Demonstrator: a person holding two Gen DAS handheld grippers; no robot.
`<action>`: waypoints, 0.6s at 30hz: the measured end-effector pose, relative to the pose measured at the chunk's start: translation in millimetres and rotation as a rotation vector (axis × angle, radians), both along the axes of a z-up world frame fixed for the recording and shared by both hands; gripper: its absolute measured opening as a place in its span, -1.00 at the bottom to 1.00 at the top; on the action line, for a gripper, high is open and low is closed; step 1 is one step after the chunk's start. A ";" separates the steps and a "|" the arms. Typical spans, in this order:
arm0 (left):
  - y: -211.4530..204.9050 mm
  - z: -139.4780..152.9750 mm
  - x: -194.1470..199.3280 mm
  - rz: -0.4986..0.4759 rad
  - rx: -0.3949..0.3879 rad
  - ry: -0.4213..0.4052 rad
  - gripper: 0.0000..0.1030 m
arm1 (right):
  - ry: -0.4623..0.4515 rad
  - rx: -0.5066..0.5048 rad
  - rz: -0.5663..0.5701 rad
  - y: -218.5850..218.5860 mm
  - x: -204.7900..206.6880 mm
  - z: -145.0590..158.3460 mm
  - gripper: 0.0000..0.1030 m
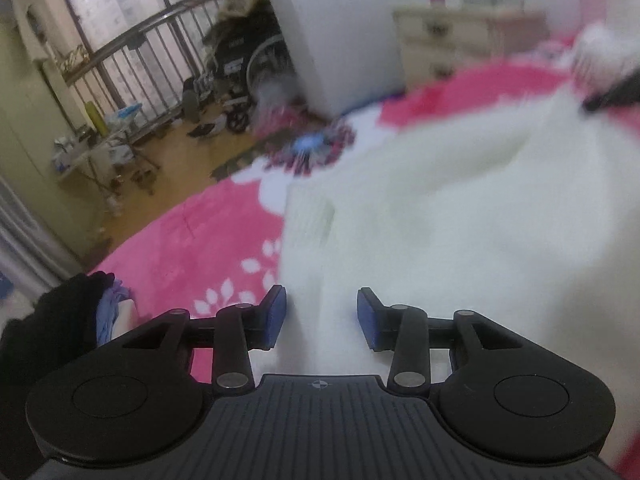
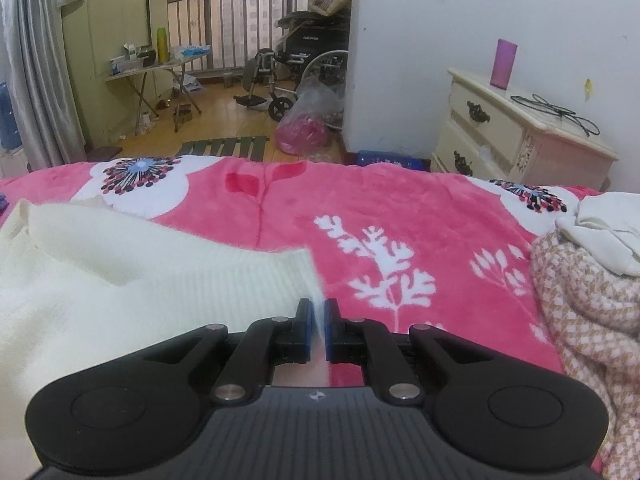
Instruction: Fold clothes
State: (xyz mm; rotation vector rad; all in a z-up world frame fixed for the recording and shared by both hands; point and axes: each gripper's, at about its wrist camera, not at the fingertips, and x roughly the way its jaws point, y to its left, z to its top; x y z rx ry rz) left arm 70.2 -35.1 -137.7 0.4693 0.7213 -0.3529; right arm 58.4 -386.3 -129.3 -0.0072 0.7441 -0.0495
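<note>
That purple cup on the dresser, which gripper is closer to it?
Right, probably. The right gripper, shut on the cream sweater, faces the purple cup across the pink blanket. The open left gripper sits farther back.

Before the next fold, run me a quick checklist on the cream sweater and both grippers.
1. Right gripper holding the sweater: ok, its jaws are shut on the ribbed edge.
2. Left gripper free of the cloth: ok, its jaws stand open and the pads do not press on the sweater under them.
3. Sweater lying flat on the pink blanket: not ok, a fold bulges along its upper edge.
4. Room to fold: ok, bare blanket lies to the right before the checked garment.
5. Left view sharp enough to judge the far edge: not ok, it is blurred.
6. Sleeve position: cannot tell.
</note>
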 end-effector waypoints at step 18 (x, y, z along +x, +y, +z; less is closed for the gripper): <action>63.1 88.7 -44.1 0.168 -0.386 -0.029 -0.87 | -0.241 0.001 -0.022 9.2 -50.9 50.8 -0.87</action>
